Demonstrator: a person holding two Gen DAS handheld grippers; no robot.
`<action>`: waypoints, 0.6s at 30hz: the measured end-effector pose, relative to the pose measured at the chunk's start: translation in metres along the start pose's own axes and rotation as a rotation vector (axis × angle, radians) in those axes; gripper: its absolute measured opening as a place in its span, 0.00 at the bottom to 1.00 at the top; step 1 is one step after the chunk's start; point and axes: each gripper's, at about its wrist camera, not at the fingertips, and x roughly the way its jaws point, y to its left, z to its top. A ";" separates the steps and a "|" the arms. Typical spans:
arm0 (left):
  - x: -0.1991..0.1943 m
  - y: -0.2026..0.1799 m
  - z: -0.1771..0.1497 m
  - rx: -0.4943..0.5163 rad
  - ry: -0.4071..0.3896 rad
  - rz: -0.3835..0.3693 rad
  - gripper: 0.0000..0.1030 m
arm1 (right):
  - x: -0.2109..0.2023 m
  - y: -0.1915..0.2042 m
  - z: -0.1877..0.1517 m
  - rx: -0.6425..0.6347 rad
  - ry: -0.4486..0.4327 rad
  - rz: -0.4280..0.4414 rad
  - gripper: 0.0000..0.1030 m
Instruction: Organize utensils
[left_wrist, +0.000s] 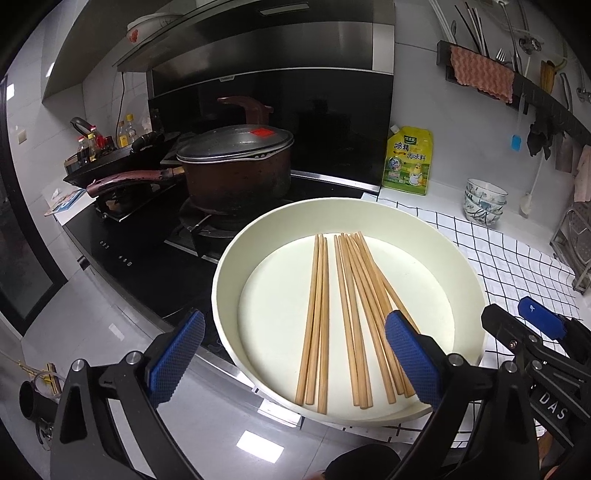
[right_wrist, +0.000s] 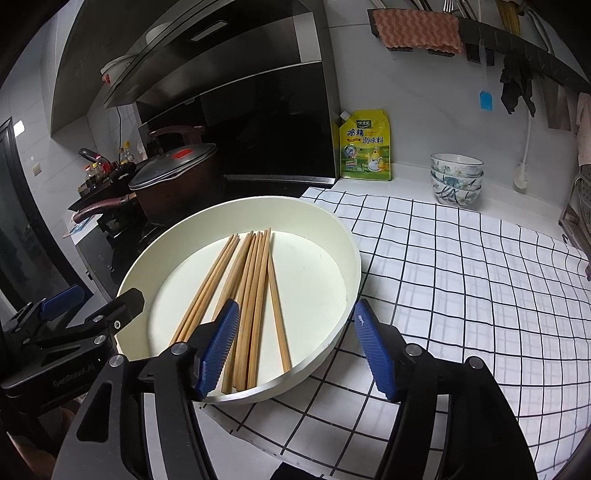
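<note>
Several wooden chopsticks (left_wrist: 351, 317) lie side by side in a round cream tray (left_wrist: 258, 236) on the counter; they also show in the right wrist view (right_wrist: 251, 295), in the tray (right_wrist: 332, 225). My left gripper (left_wrist: 295, 354) is open and empty, its fingers straddling the tray's near left part above the chopsticks. My right gripper (right_wrist: 295, 343) is open and empty over the tray's near right rim. It shows at the right edge of the left wrist view (left_wrist: 532, 325). The left gripper shows at the left of the right wrist view (right_wrist: 92, 306).
A dark lidded pot (left_wrist: 236, 166) sits on the black stove (left_wrist: 140, 251) left of the tray. A checked cloth (right_wrist: 461, 288) covers the counter to the right. Stacked bowls (right_wrist: 456, 179) and a yellow seasoning pouch (right_wrist: 365, 146) stand by the wall. A wall rack (left_wrist: 480, 62) holds utensils.
</note>
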 end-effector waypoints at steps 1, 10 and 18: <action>0.000 0.000 0.000 0.000 -0.001 -0.002 0.94 | -0.001 0.000 0.000 -0.001 -0.001 0.000 0.61; -0.002 0.000 0.000 -0.002 0.000 -0.001 0.94 | -0.005 0.001 0.000 -0.002 -0.007 -0.003 0.61; -0.001 0.001 -0.001 0.004 0.002 0.003 0.94 | -0.005 0.000 0.000 0.002 -0.006 -0.005 0.61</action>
